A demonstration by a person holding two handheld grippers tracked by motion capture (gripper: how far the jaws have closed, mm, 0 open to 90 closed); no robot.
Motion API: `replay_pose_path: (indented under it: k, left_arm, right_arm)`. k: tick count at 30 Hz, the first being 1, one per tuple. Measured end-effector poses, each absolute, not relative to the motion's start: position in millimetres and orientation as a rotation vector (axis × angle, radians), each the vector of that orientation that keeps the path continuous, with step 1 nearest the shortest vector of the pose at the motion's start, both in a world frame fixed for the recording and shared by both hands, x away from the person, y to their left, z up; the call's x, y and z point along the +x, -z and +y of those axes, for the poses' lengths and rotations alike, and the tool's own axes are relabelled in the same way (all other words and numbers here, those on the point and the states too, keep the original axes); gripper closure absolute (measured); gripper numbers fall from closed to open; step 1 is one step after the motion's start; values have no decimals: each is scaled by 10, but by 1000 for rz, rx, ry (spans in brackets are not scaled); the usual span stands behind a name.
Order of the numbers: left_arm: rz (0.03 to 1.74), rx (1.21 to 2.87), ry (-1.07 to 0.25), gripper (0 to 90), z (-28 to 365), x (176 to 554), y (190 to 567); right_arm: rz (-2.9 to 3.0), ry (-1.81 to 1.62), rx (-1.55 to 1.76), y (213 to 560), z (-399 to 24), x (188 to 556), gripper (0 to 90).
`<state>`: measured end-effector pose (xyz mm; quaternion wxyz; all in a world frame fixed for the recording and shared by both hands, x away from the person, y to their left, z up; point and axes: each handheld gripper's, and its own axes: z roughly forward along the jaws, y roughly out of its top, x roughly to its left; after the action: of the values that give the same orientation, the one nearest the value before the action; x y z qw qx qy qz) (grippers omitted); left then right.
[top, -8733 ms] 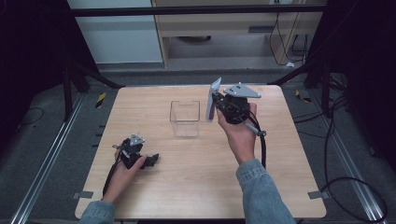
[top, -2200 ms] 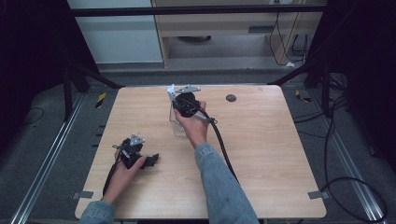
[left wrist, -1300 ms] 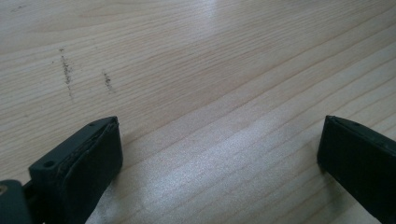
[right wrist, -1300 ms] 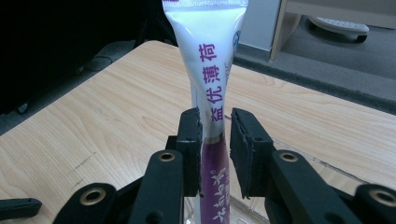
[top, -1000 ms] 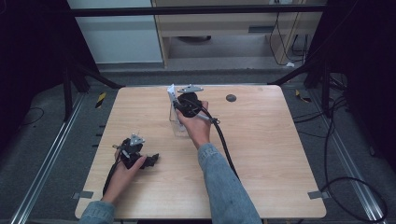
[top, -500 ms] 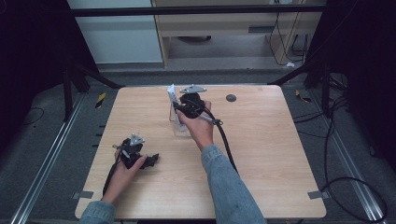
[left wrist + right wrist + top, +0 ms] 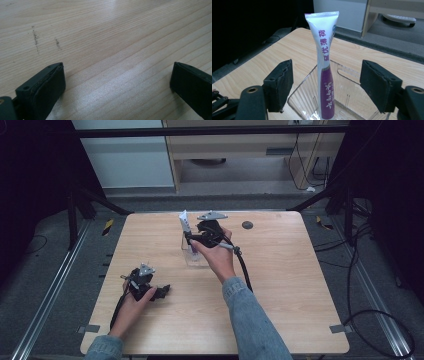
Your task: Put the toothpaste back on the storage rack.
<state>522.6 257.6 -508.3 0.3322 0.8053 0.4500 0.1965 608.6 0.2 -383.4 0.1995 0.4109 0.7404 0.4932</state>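
Left gripper (image 7: 162,291), jaws spread wide over bare wood, lies low at about eight o'clock on the wooden table (image 7: 300,285), its hand resting on the surface with the forearm entering from the near edge. Right gripper (image 7: 189,239), held near the table's centre toward twelve o'clock on an outstretched denim-sleeved arm, has just been opening its jaws, which flank without touching a white-and-purple tube (image 7: 324,57) standing upright in a clear container (image 7: 342,105). Grey flooring, metal rails and trailing cables ring the table.
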Motion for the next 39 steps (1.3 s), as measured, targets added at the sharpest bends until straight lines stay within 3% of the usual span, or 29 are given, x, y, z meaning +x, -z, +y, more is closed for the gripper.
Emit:
replay_pose_path:
  k: [16, 39]
  left_arm:
    - [1175, 2105, -514, 0, 2577, 5226, 5082]
    - [1173, 2107, -516, 0, 2578, 5227, 5082]
  right_arm:
    - [2120, -1271, 1129, 3759, -280, 5977, 97]
    - [2108, -1149, 1128, 3803, -795, 5834, 133]
